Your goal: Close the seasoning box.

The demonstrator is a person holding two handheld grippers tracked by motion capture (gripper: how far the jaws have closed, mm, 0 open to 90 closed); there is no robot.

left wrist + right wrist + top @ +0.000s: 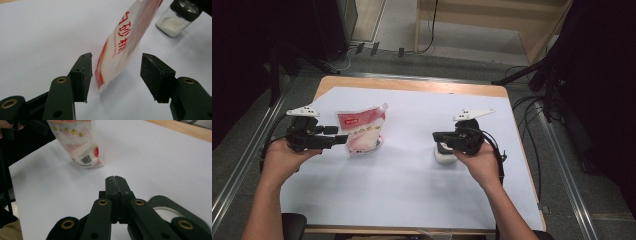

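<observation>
A red-and-white stand-up pouch [362, 131] with red lettering stands at the table's left middle. My left gripper [343, 140] reaches it from the left. In the left gripper view the pouch's lower edge [120, 50] lies between the open jaws [116, 62], and neither pad touches it. A small clear jar [444, 156] of white powder with a black lid stands at the right. My right gripper [435, 136] hovers just above it, pointing left. In the right gripper view the jaws [114, 178] are shut with nothing between them, above the jar's lid [172, 207].
A white sheet [412, 190] covers the wooden table [412, 86]. Beyond the far edge are a floor with cables [532, 120] and a wooden frame [492, 20]. Metal rails [242, 160] run along both sides of the table.
</observation>
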